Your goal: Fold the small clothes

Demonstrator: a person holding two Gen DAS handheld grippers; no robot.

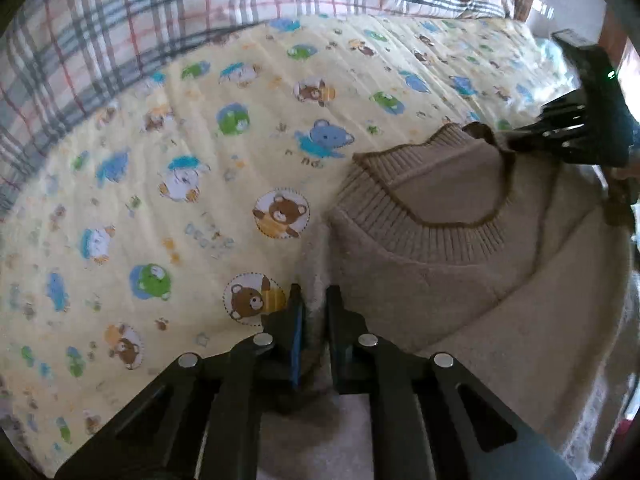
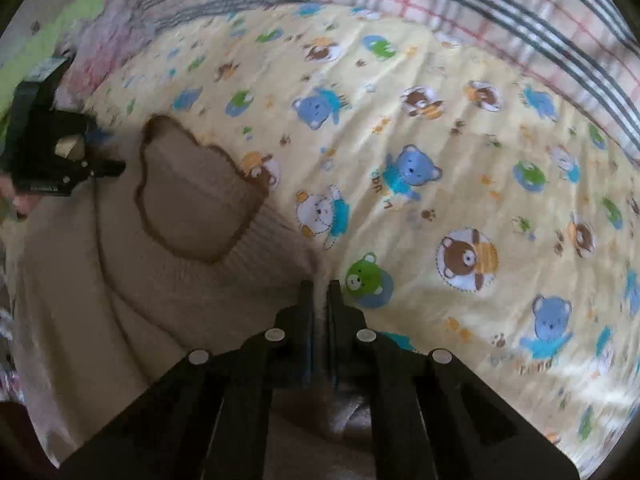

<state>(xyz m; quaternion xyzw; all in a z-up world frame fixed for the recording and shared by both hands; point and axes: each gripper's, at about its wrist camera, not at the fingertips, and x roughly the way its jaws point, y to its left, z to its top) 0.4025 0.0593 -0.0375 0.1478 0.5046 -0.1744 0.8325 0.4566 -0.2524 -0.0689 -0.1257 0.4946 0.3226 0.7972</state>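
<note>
A small beige knitted sweater (image 1: 460,280) with a brown-edged ribbed collar lies on a yellow bear-print sheet (image 1: 180,200). My left gripper (image 1: 314,300) is shut on a pinched fold of the sweater's shoulder edge, left of the collar. In the right wrist view the same sweater (image 2: 120,300) fills the lower left, and my right gripper (image 2: 320,288) is shut on its other shoulder edge, right of the collar (image 2: 192,196). Each gripper shows in the other's view: the right gripper (image 1: 520,140) by the collar's far side, the left gripper (image 2: 116,168) at the left edge.
A plaid blanket (image 1: 140,20) runs along the far side of the sheet (image 2: 440,160), also seen as plaid blanket (image 2: 500,20). A green surface (image 2: 60,24) shows at the upper left of the right wrist view. Bear-print sheet stretches beyond the sweater.
</note>
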